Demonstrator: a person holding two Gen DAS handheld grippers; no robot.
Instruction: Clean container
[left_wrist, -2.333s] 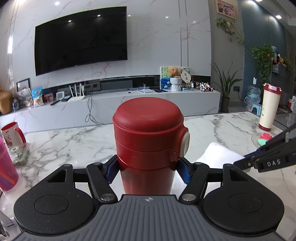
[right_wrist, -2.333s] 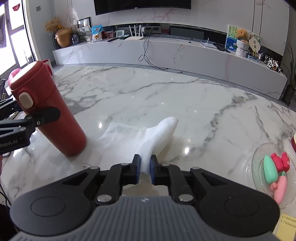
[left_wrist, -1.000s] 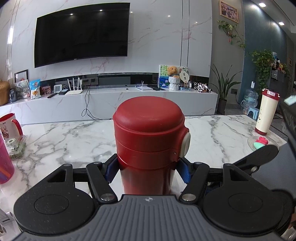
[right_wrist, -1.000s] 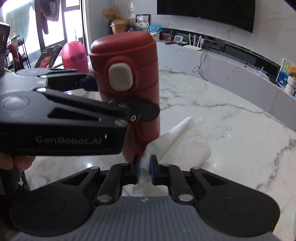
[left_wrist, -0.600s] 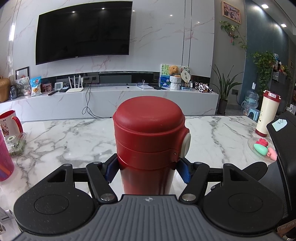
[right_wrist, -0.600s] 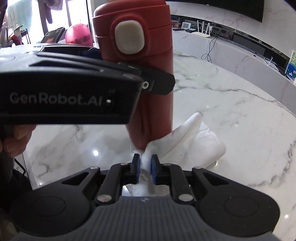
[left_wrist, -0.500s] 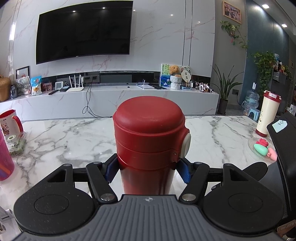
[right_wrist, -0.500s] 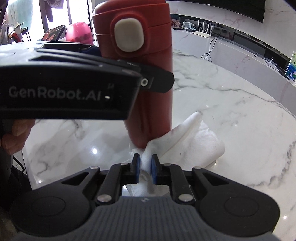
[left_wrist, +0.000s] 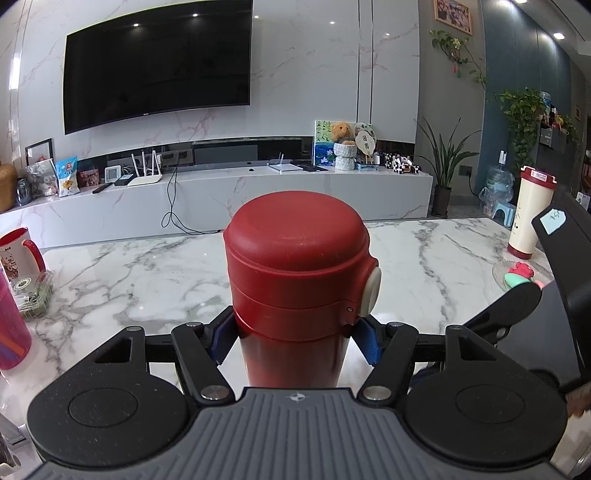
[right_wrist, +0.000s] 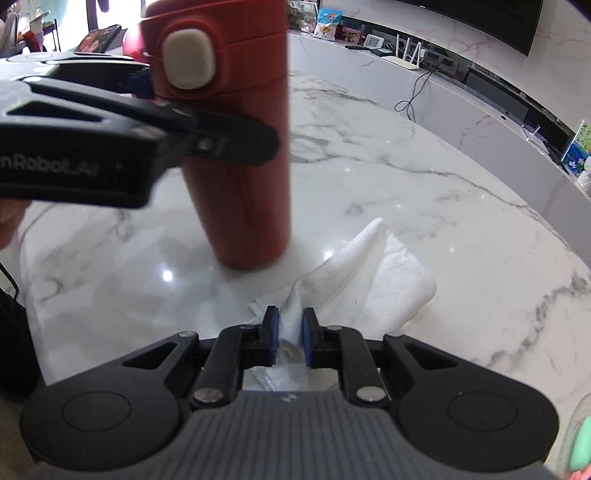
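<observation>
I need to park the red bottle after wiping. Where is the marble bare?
Bare marble lies beyond the red bottle, toward the table's far edge. The white cloth covers the patch near the bottle's base. Crowded: mug at the left edge; cream tumbler and glass dish at right.

Red container (left_wrist: 295, 266), white cloth (right_wrist: 369, 273), grey-veined marble table (left_wrist: 147, 269).
</observation>
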